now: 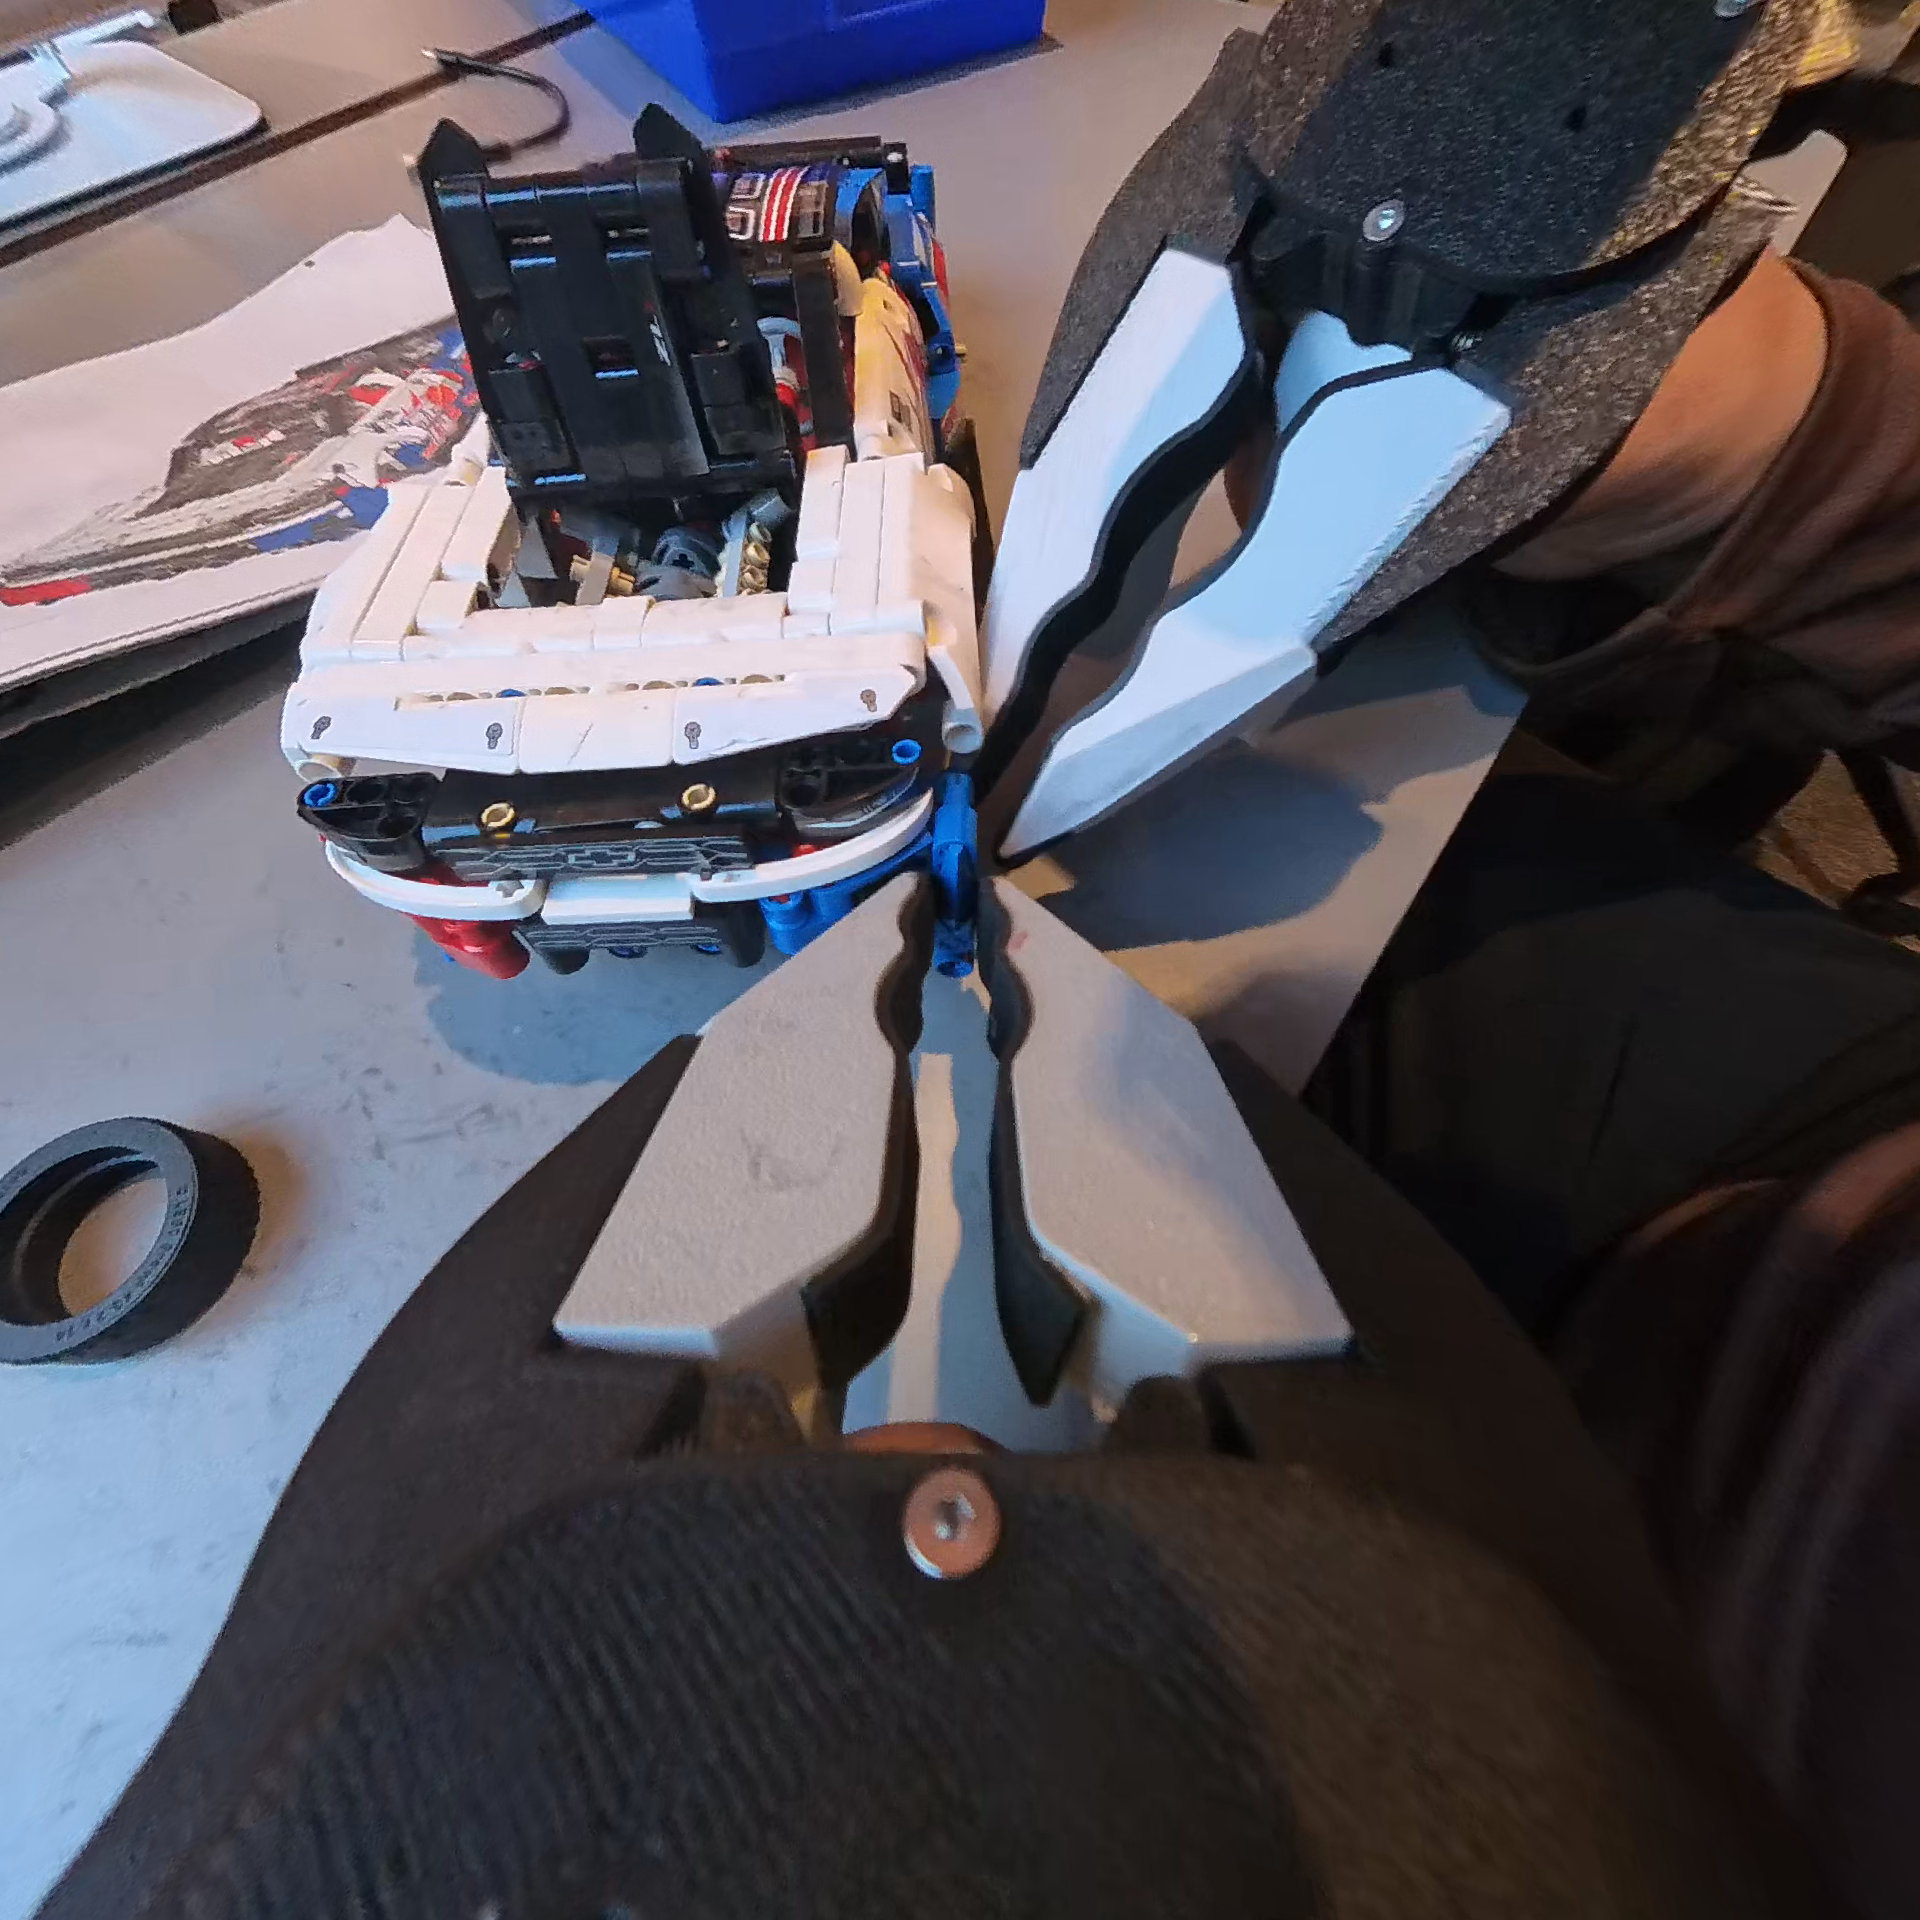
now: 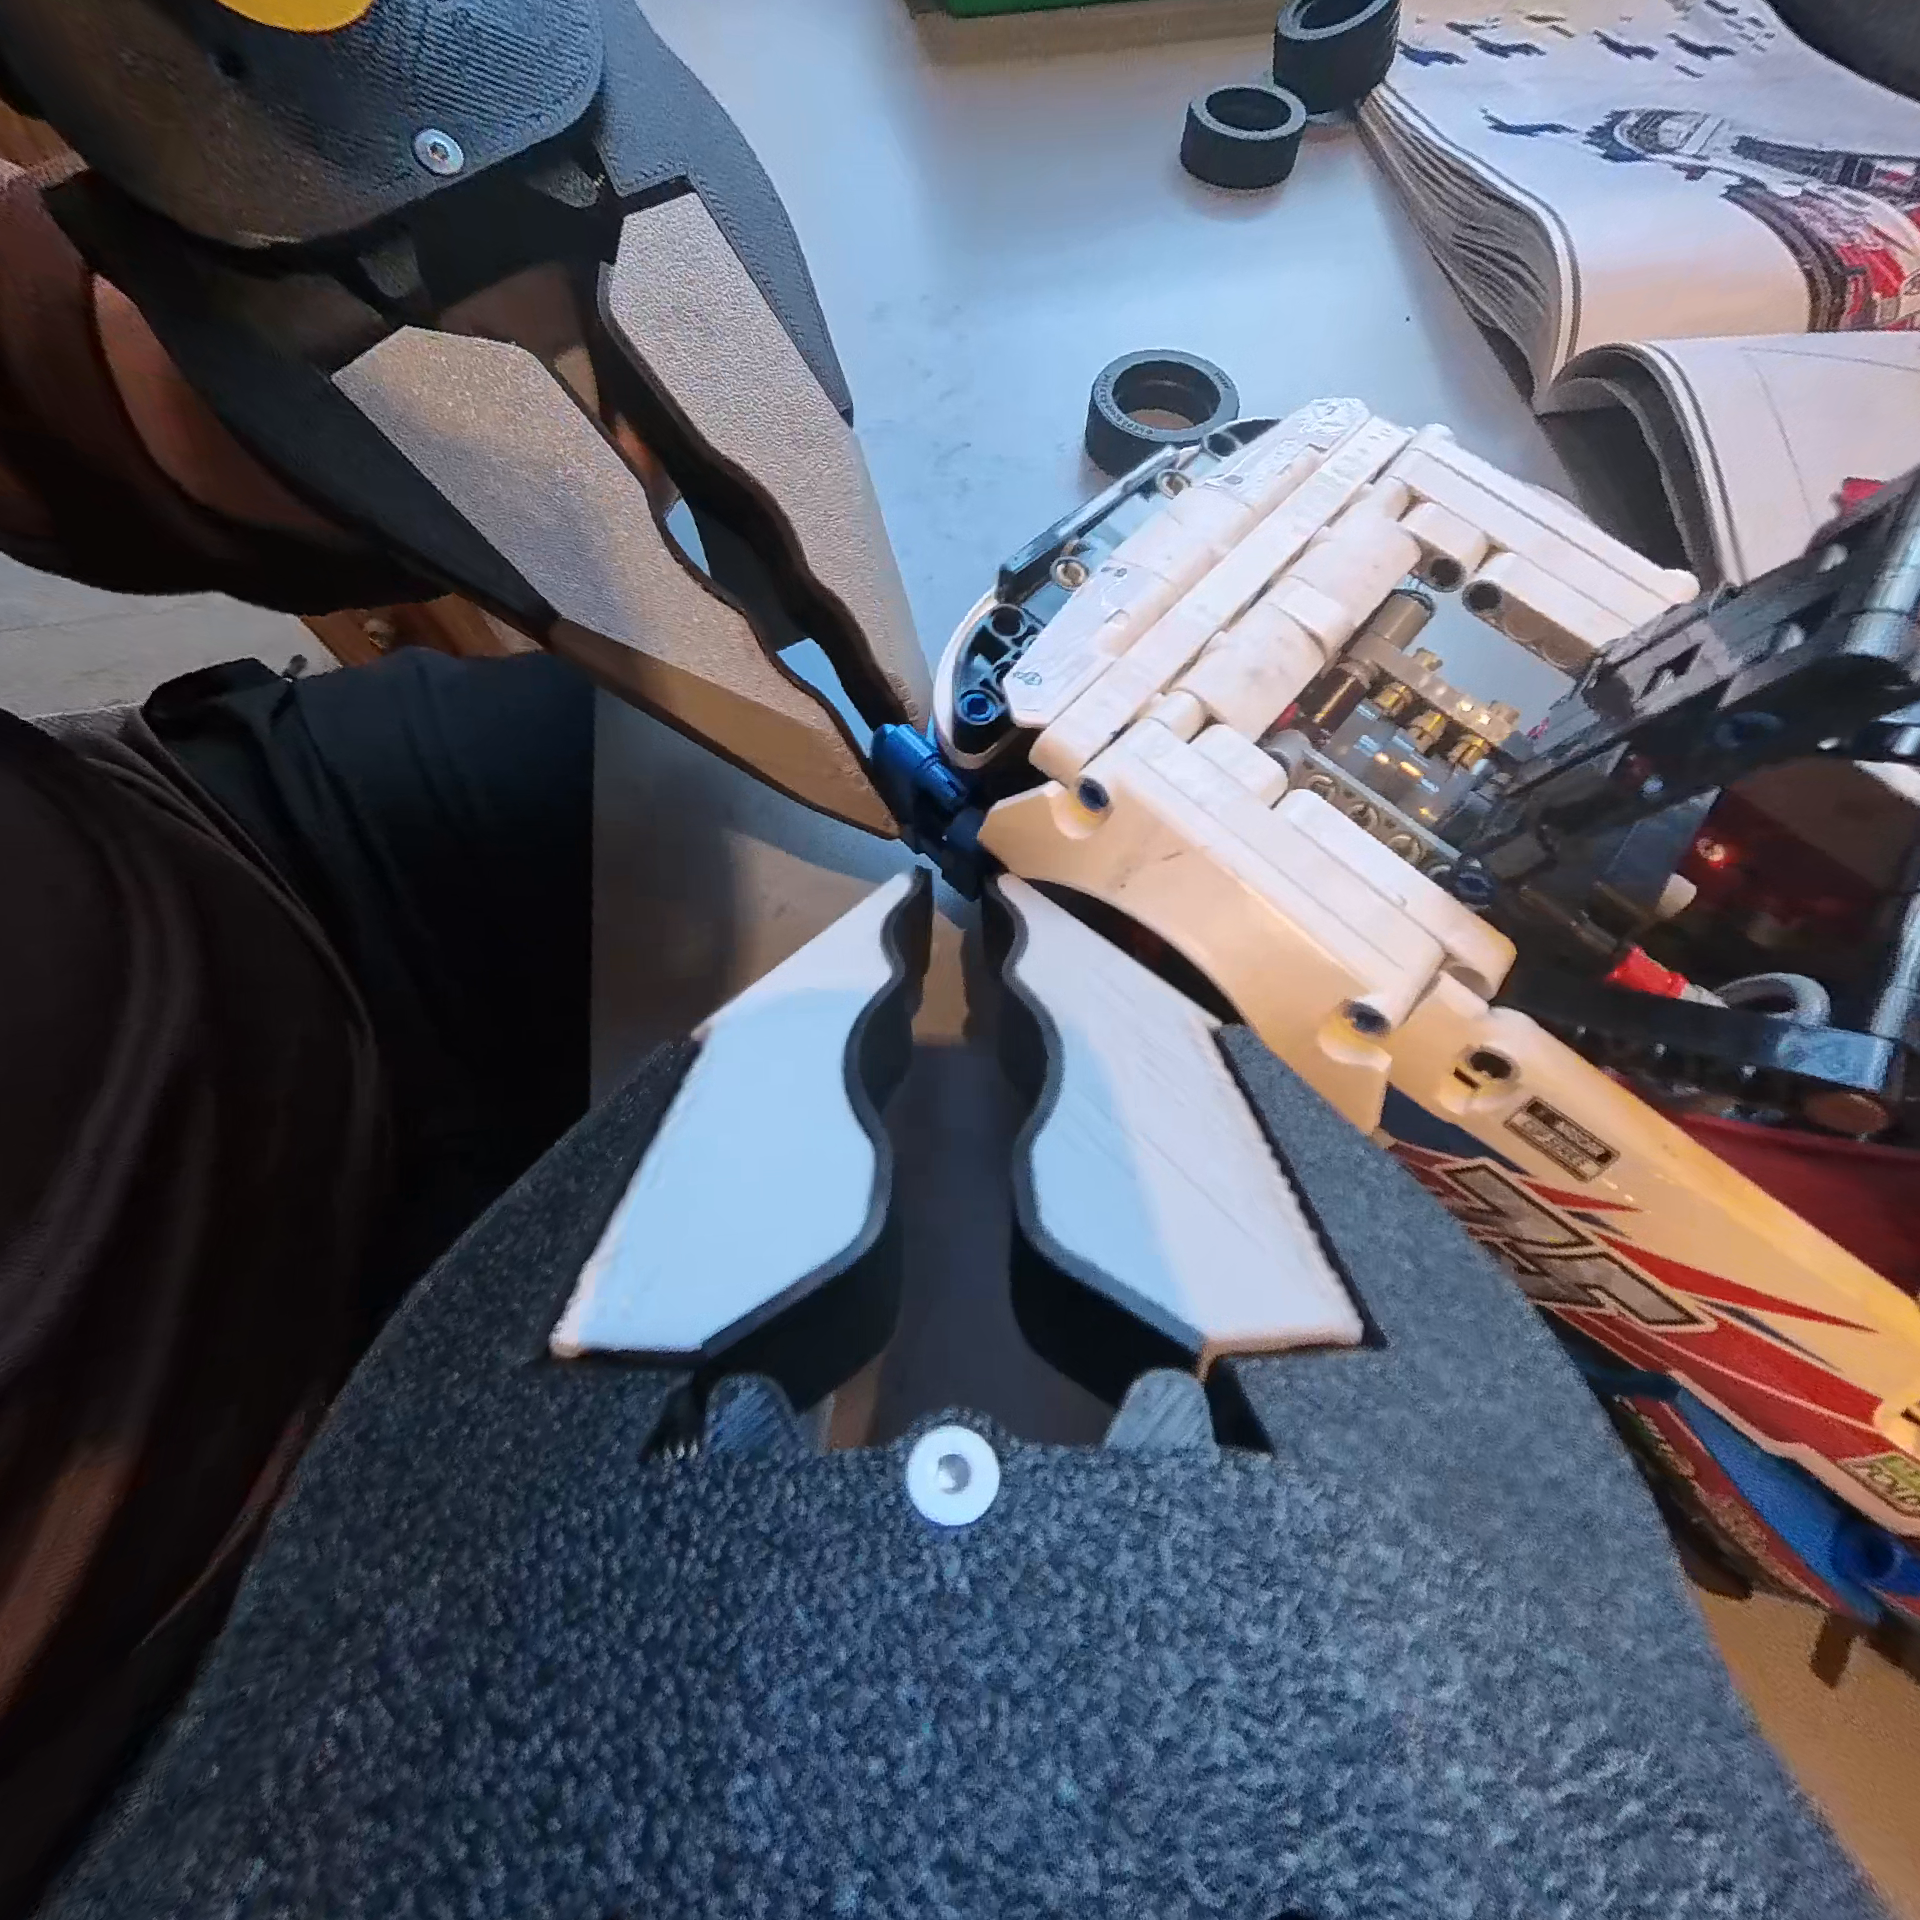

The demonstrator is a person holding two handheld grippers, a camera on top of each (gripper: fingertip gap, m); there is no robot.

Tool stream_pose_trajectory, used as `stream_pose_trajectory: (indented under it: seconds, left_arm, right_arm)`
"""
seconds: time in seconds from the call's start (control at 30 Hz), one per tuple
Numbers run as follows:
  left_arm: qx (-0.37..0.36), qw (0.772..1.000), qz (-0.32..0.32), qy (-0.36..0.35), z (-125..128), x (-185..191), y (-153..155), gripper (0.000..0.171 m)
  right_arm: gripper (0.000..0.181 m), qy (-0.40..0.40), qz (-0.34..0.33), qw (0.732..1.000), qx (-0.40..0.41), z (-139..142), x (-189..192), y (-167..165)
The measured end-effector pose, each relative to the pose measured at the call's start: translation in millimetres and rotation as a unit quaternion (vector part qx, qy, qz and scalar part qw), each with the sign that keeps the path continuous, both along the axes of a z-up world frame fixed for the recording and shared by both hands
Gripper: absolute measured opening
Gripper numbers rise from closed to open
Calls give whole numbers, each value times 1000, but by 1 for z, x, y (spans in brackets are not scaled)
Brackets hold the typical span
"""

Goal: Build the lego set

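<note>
The white, red and blue Lego car (image 1: 623,644) sits on the grey table with its black hood raised; the right wrist view shows its side (image 2: 1247,727). A small blue connector piece (image 1: 956,831) sticks out at the car's front corner, also in the right wrist view (image 2: 920,774). My left gripper (image 1: 951,914), with grey fingers, is shut on it and comes in from the upper left in the right wrist view (image 2: 888,769). My right gripper (image 2: 958,888), with white fingers, is closed on the piece's lower end, and its tips (image 1: 992,842) touch the same corner.
A loose black tyre (image 1: 114,1236) lies at the left; up to three more tyres (image 2: 1164,400) (image 2: 1242,135) lie beyond the car. The open instruction booklet (image 1: 260,447) (image 2: 1714,208) lies behind the car. A blue box (image 1: 831,42) stands at the back. A person's sleeves are close by. Both grippers' tips are close together, under 4 cm apart.
</note>
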State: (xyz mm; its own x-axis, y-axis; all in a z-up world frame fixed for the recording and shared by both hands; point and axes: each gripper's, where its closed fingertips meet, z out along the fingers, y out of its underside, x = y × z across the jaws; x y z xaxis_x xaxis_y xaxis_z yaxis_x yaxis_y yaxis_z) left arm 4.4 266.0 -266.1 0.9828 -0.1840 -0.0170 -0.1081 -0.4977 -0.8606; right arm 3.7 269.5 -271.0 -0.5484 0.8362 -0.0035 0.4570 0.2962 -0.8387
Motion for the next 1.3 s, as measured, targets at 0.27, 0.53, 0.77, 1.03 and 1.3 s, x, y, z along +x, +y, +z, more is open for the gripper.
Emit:
stream_pose_trajectory:
  seconds: [0.27, 0.53, 0.77, 1.03, 1.3]
  left_arm:
    - [1, 1000, -1, 2, -1, 0, 1, 4]
    - [3, 1000, -3, 2, -2, 1, 1, 4]
    - [4, 1000, 9, 27, -3, 0, 1, 4]
    - [-13, 999, 23, 20, -2, 0, 4, 4]
    - [-10, 999, 26, 43, -4, -1, 9, 4]
  right_arm:
    - [7, -2, -4, 1000, 1, -1, -1, 1]
    - [5, -11, -6, 1000, -13, -1, 0, 2]
    - [3, -29, -15, 999, -34, -2, -1, 2]
    - [3, -19, -26, 999, -22, -1, -1, 4]
    - [3, -22, -25, 999, -13, -4, -2, 3]
